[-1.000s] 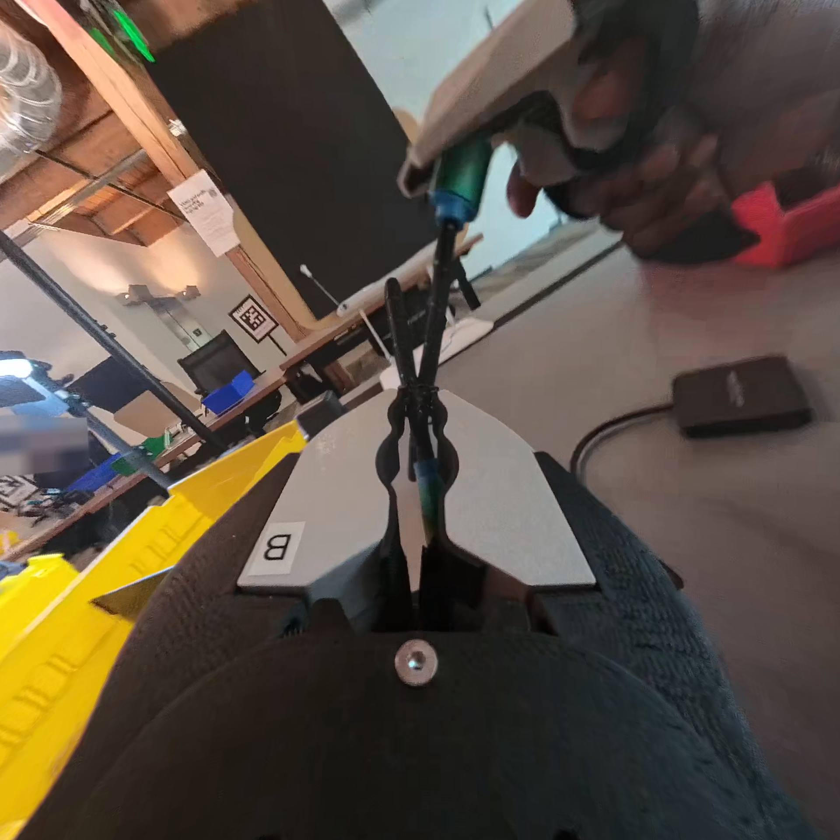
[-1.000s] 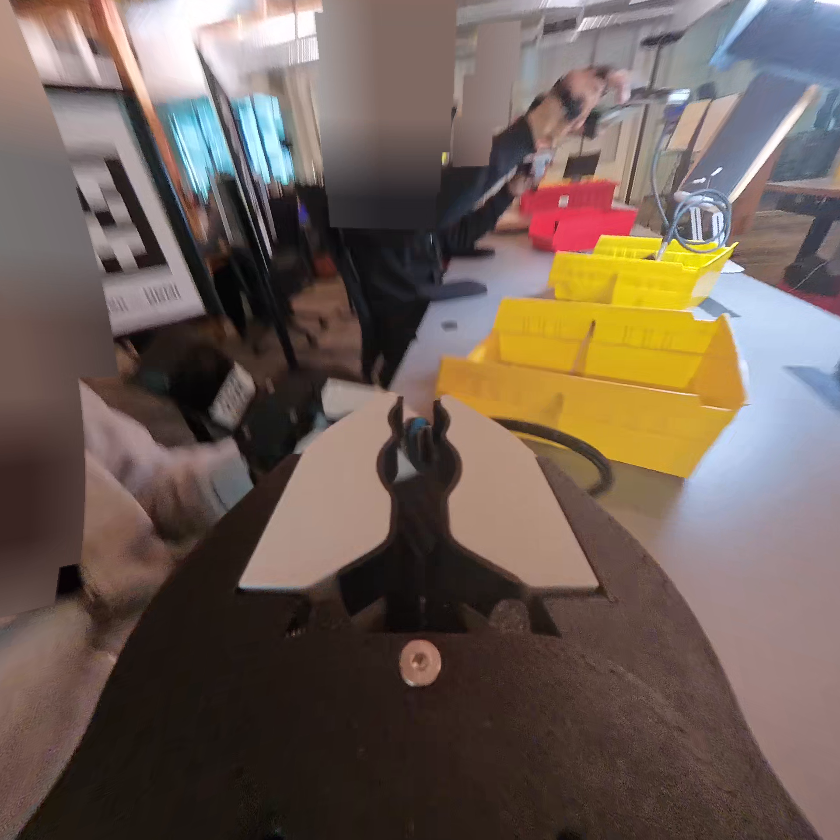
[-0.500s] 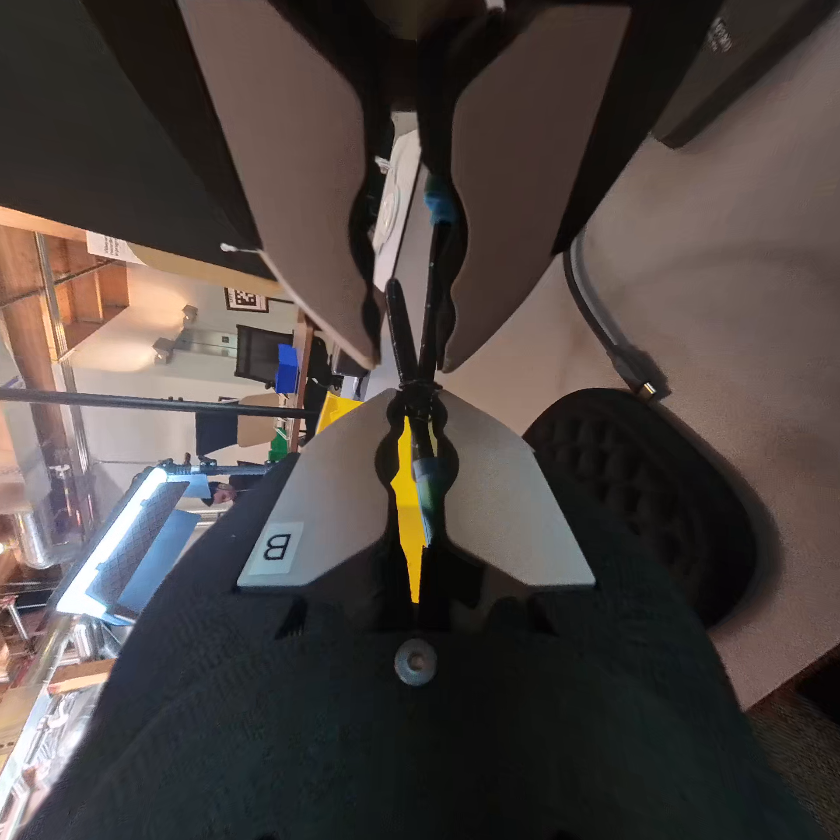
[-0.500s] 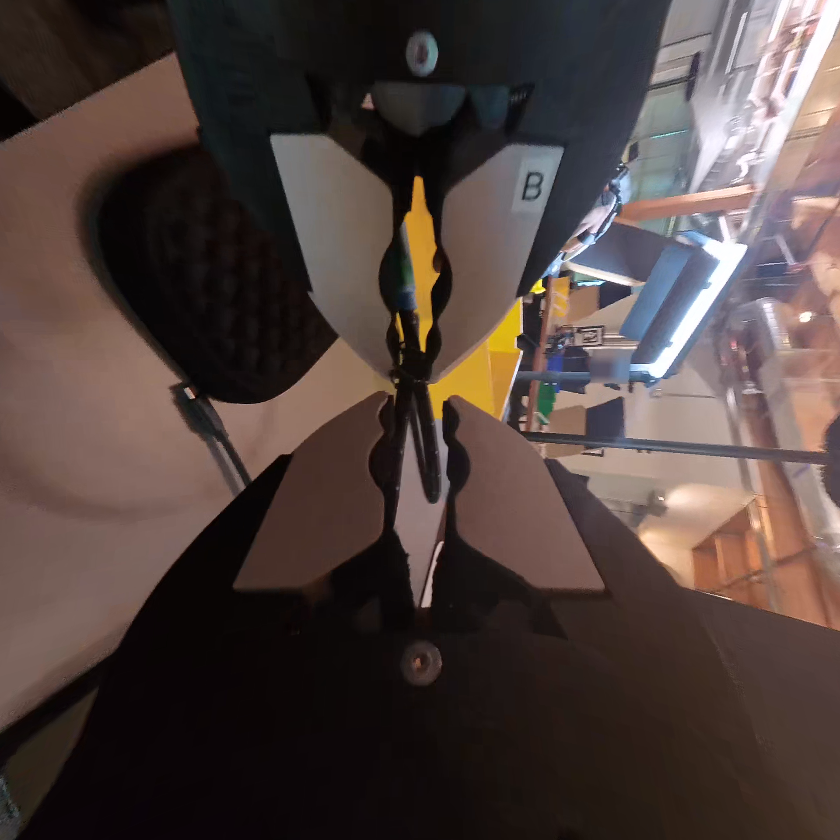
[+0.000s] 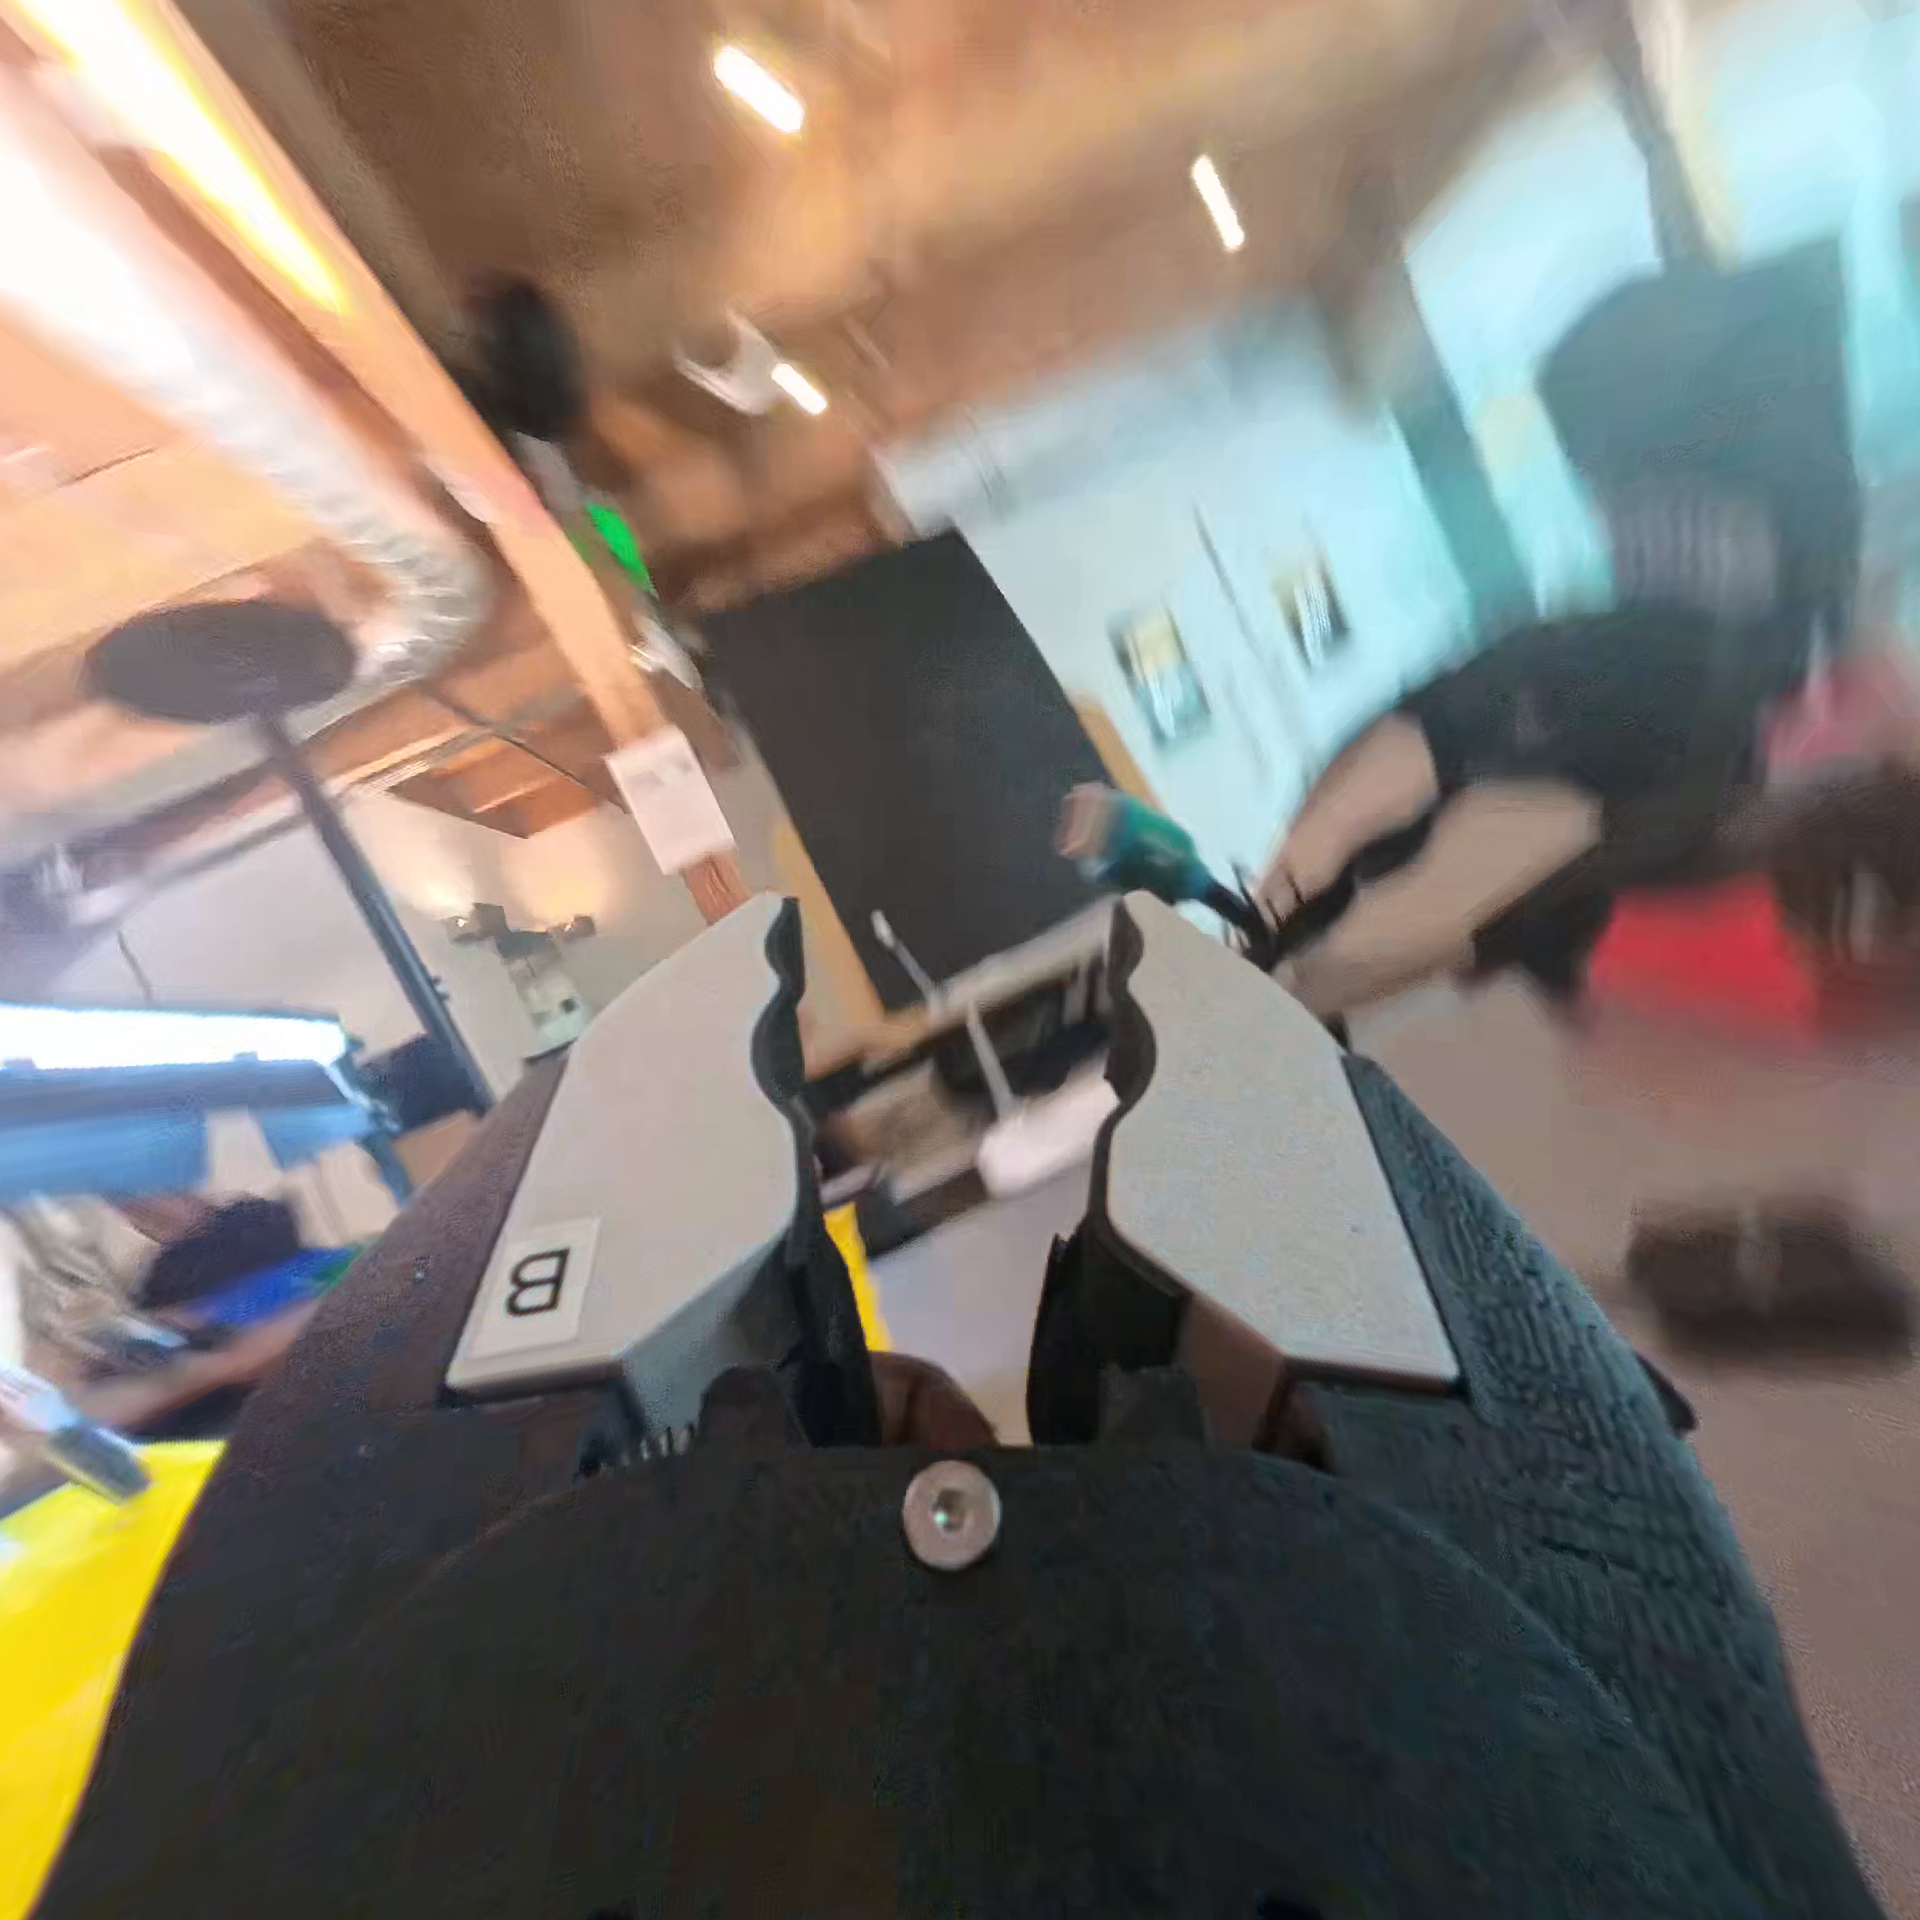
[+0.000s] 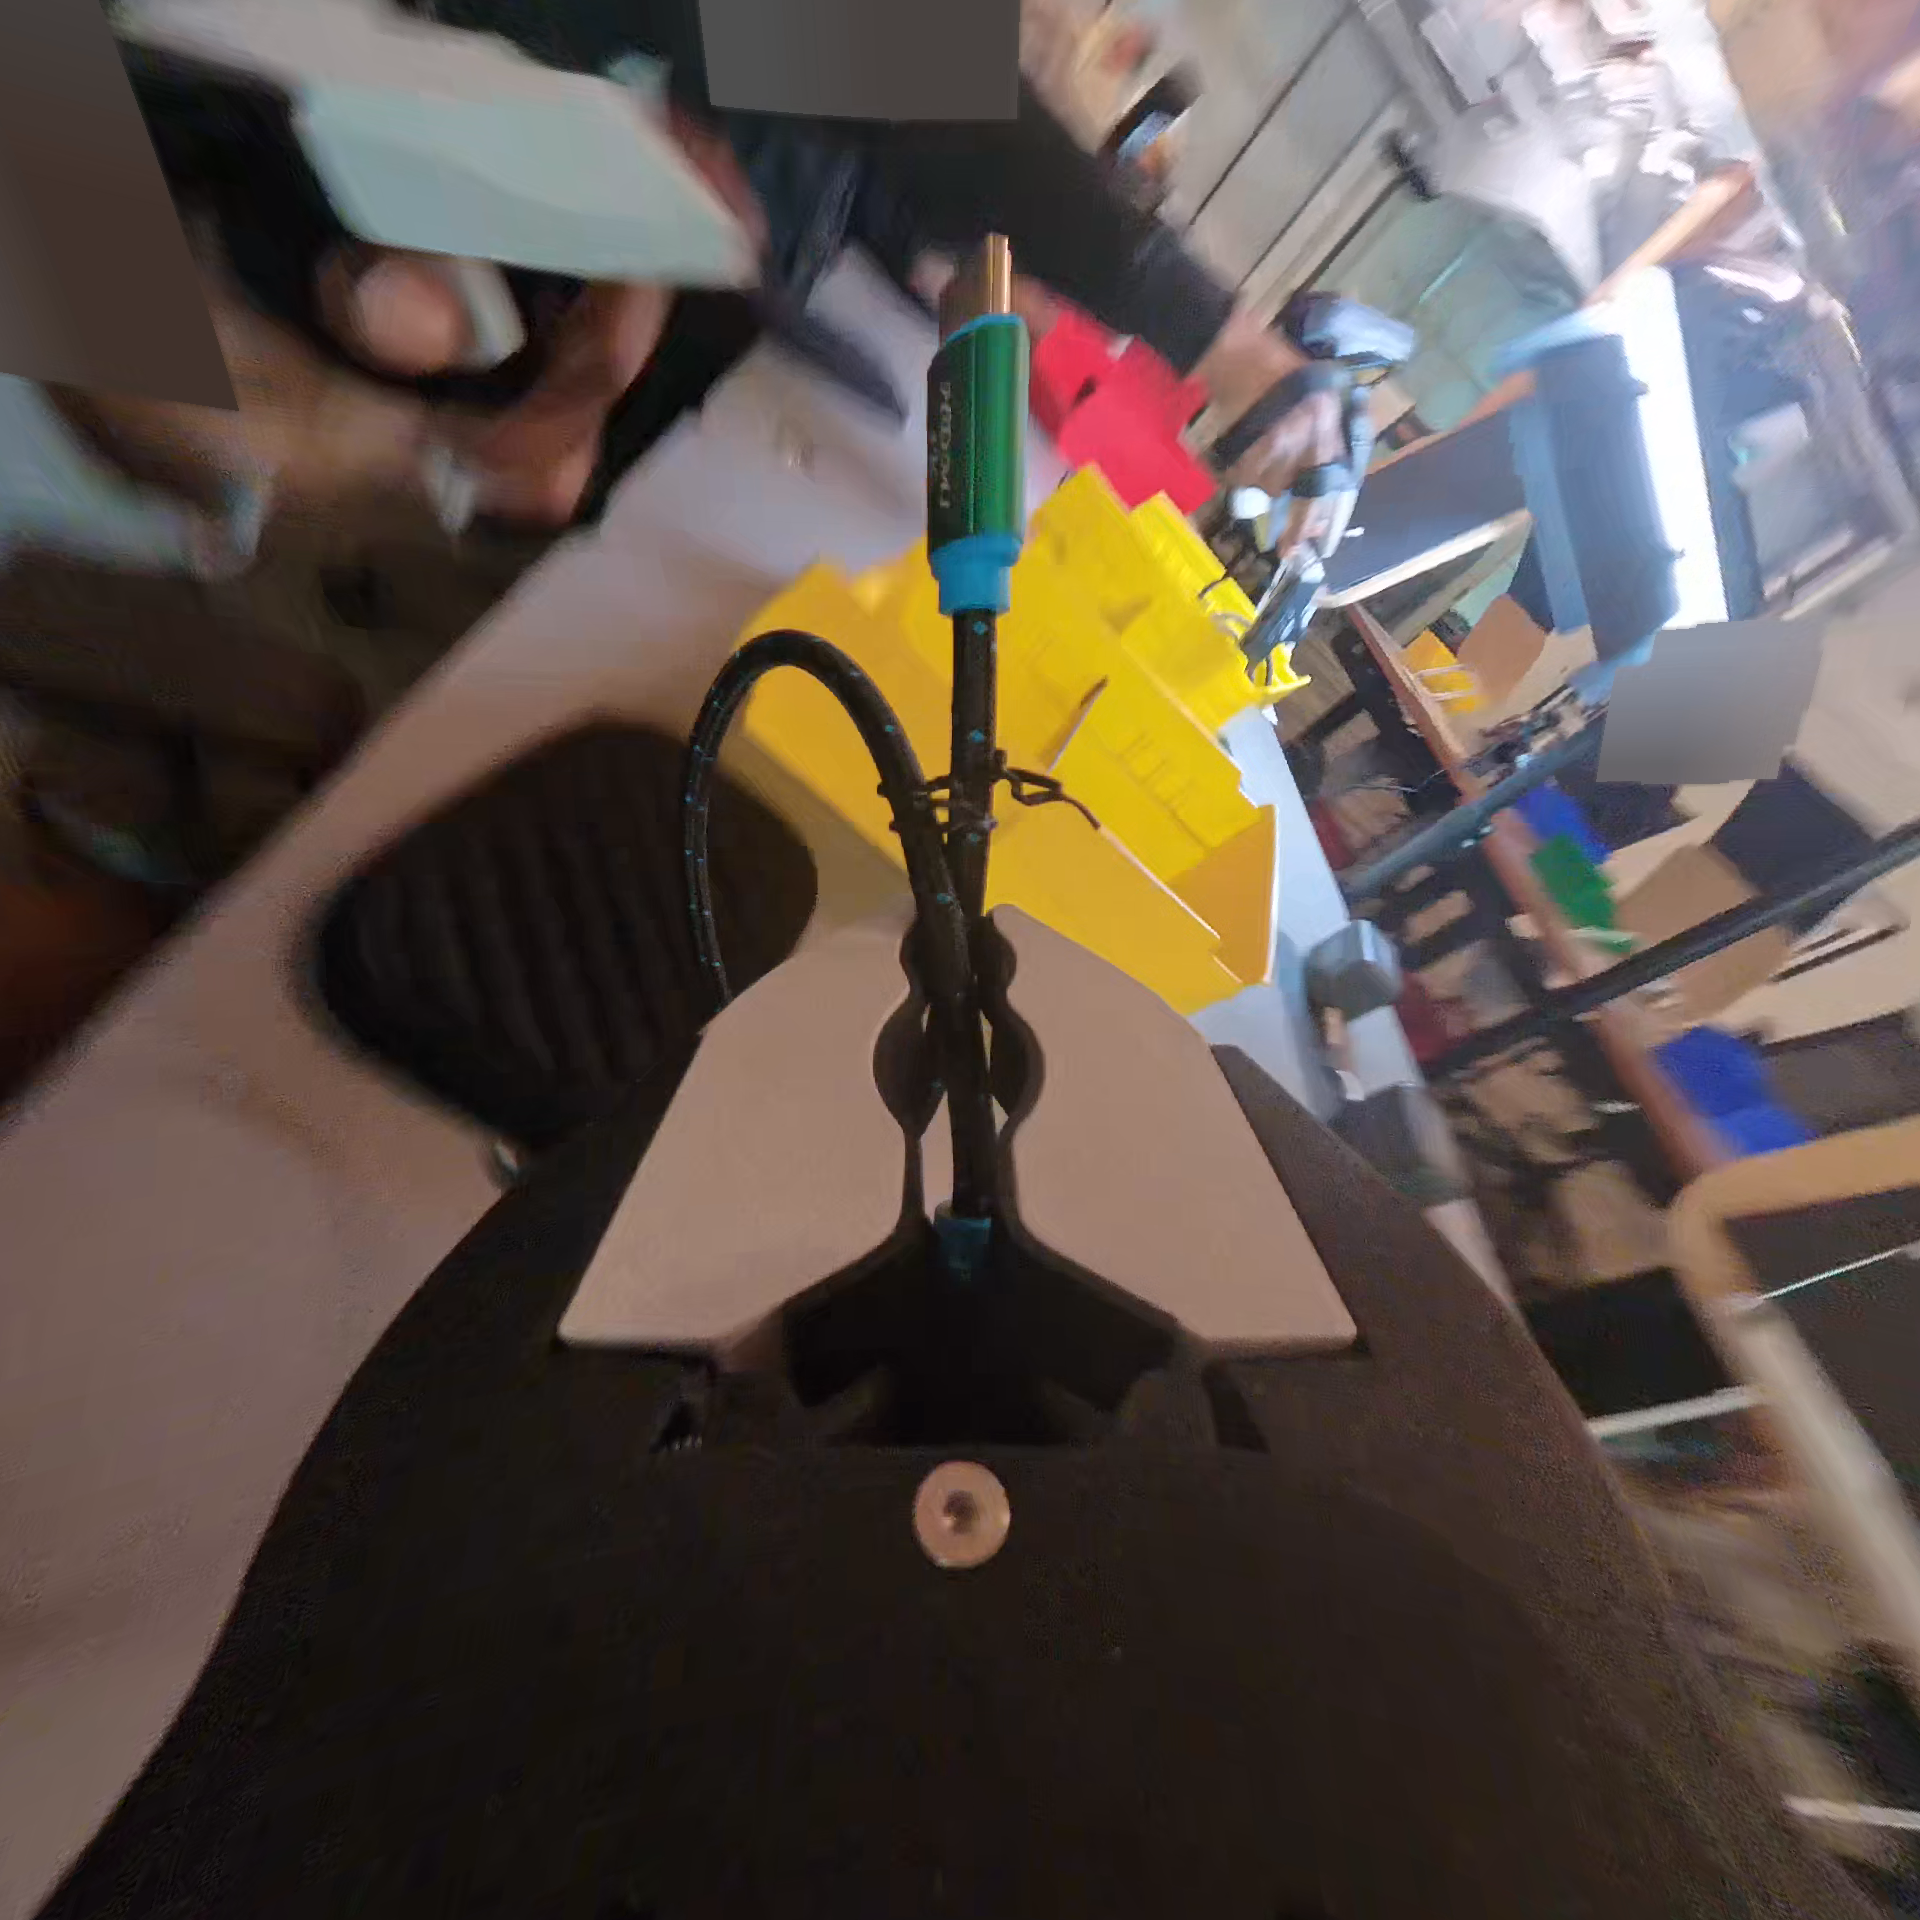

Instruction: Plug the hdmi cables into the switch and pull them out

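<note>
My right gripper (image 6: 961, 925) is shut on a bundled black braided HDMI cable (image 6: 971, 717) tied with a twist tie. Its green plug (image 6: 977, 436) with a blue collar and gold tip points away from me, and a loop of cable (image 6: 717, 748) bows to the left. My left gripper (image 5: 945, 914) is open and empty. In the left wrist view the same plug (image 5: 1132, 842) shows farther off to the right, held by the blurred right gripper. A dark flat box, the switch (image 5: 1756, 1283), lies blurred on the table at the right.
Yellow bins (image 6: 1122, 727) and red bins (image 6: 1122, 416) stand along the grey table (image 6: 208, 1195). A black ribbed oval pad (image 6: 551, 935) lies on the table left of the cable. The left gripper and the hand on it (image 6: 520, 177) show blurred at the upper left. A yellow bin (image 5: 62, 1662) is at my lower left.
My left gripper has opened, let go of the cable bundle and drawn away from it. The right gripper now holds the bundle alone, plug pointing outward.
</note>
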{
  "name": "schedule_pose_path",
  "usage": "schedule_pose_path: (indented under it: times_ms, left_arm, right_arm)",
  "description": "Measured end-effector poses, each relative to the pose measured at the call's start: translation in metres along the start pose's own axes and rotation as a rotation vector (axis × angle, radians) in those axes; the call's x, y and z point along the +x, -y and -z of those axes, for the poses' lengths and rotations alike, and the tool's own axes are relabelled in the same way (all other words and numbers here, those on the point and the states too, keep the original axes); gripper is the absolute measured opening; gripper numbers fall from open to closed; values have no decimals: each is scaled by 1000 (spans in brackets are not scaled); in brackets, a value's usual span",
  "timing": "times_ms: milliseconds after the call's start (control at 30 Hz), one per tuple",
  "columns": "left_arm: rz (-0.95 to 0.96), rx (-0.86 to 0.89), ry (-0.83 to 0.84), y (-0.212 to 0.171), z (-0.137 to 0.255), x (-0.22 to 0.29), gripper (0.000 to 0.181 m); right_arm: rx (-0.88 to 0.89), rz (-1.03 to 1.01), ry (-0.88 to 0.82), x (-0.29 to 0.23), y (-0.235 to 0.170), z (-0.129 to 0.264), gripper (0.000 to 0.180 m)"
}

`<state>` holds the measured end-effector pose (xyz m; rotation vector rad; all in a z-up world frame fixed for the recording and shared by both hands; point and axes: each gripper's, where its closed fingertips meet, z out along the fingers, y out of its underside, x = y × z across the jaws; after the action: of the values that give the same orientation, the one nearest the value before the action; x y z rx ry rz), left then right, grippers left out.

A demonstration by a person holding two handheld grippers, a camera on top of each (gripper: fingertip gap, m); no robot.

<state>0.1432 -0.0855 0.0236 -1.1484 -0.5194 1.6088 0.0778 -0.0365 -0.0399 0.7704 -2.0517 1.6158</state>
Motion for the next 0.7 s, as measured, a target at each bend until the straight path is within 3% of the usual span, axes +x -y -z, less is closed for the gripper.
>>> schedule_pose_path:
  times_ms: [33,100,133,267,367,467,700]
  left_arm:
    - [199,114,86,8,11,-19,51]
    - [483,184,98,-4,23,-25,47]
    - [544,110,35,-21,19,-11,47]
    - [631,-183,-386,-66,2,94,47]
    - [565,-203,-409,-73,-16,122,44]
    - [594,-117,-391,-58,-34,122,38]
    - [984,-135,-576,-48,-44,131,27]
  right_arm:
    - [78,-135,-13,12,5,6,7]
    - [235,-397,-28,35,14,18,7]
    - [308,-509,-32,45,17,23,7]
    - [522,-821,7,57,24,34,6]
    - [617,-1009,127,48,32,29,7]
    - [642,-1098,209,36,36,21,7]
    - [598,-1035,306,14,44,12,7]
